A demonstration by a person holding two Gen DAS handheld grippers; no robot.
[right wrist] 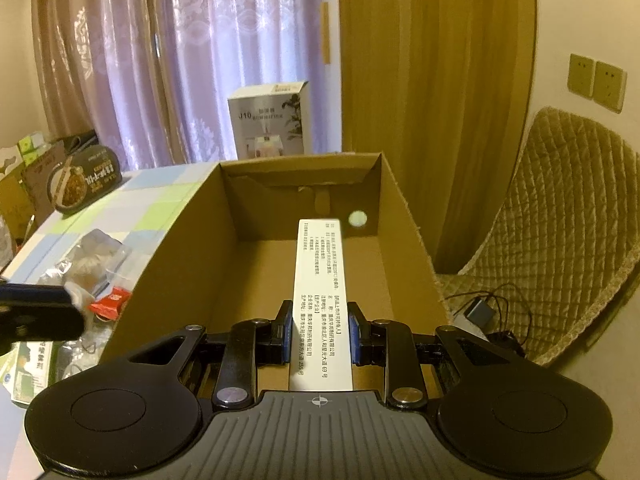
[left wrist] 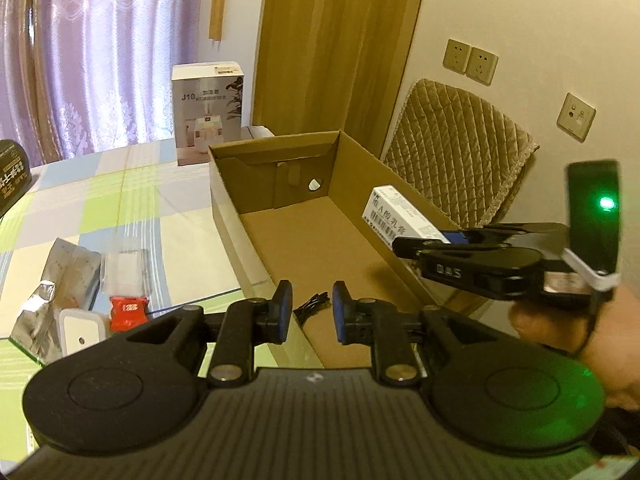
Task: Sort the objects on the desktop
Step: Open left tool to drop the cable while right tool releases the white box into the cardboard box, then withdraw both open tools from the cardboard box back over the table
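a: status of the right gripper [right wrist: 320, 330]?

b: its jaws are closed on a long white carton [right wrist: 322, 296] with printed text, clamped near the rear end. most of the carton's length projects forward, unsupported, above the open cardboard box [right wrist: 192, 248]. in the left wrist view the carton [left wrist: 400, 216] sits over the box's right wall, not yet on the floor of the box.

a: and the left gripper [left wrist: 312, 312]?

b: jaws apart, nothing between them. it hangs over the near end of the box, above a small black coil of cable [left wrist: 314, 304] lying inside.

a: failure modes from here?

b: three, judged from the present layout. one: the grip is at one end, so the carton may pivot in the pads and droop. two: a release from this height could let it strike the right wall and tip outward toward the quilted chair [right wrist: 560, 200]. three: the two grippers are near each other; a careless move could knock them together.

a: remaining work?

b: foil packets [left wrist: 68, 276], a red sachet [left wrist: 128, 308] and a white adapter [left wrist: 82, 332] lie on the checked tablecloth [left wrist: 120, 184], unsorted.
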